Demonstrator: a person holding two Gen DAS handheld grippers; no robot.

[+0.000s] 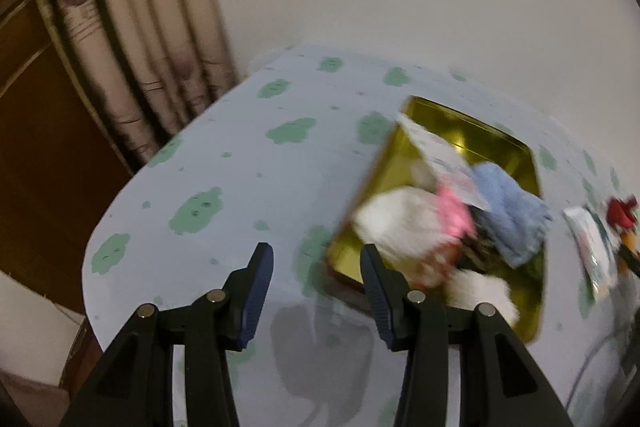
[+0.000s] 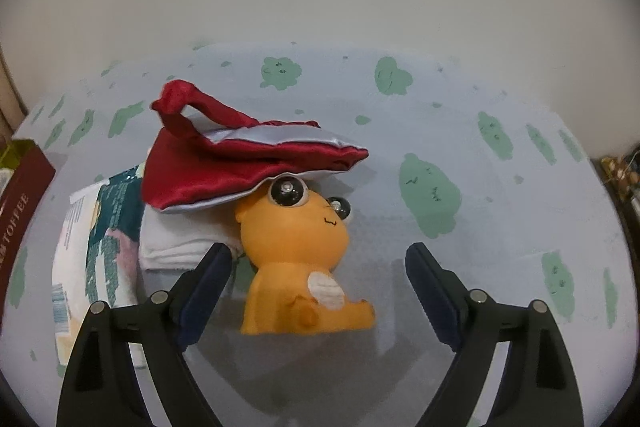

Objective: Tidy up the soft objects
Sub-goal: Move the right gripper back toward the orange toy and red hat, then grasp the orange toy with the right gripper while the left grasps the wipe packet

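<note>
A: Where are the soft things?

B: In the right wrist view an orange plush toy (image 2: 298, 263) sits on the worktop (image 2: 460, 131), which has a pale blue cover with green blotches. A red satin pouch (image 2: 240, 155) rests on the toy's head. At nine o'clock from the toy lies a folded white cloth (image 2: 176, 243), touching it, and further toward nine a printed packet (image 2: 86, 259).

A: And the right hand-held gripper (image 2: 318, 289)?

B: Its jaws stand wide apart, one on each side of the toy's lower body. The pads do not press on the toy; there is a gap on both sides.

A: The other side?

B: The left wrist view is blurred. A gold tin (image 1: 452, 131) sits at three o'clock from the picture's middle. It holds a heap of items: a blue cloth (image 1: 508, 211), something white (image 1: 400, 223), something pink (image 1: 454, 211). A flat packet (image 1: 436, 151) leans across the heap.

A: The left hand-held gripper (image 1: 316, 291)?

B: Half spread, with nothing between the jaws, above bare cover just beside the tin's near corner. At the far right edge the pouch and toy show again, small and blurred.
</note>
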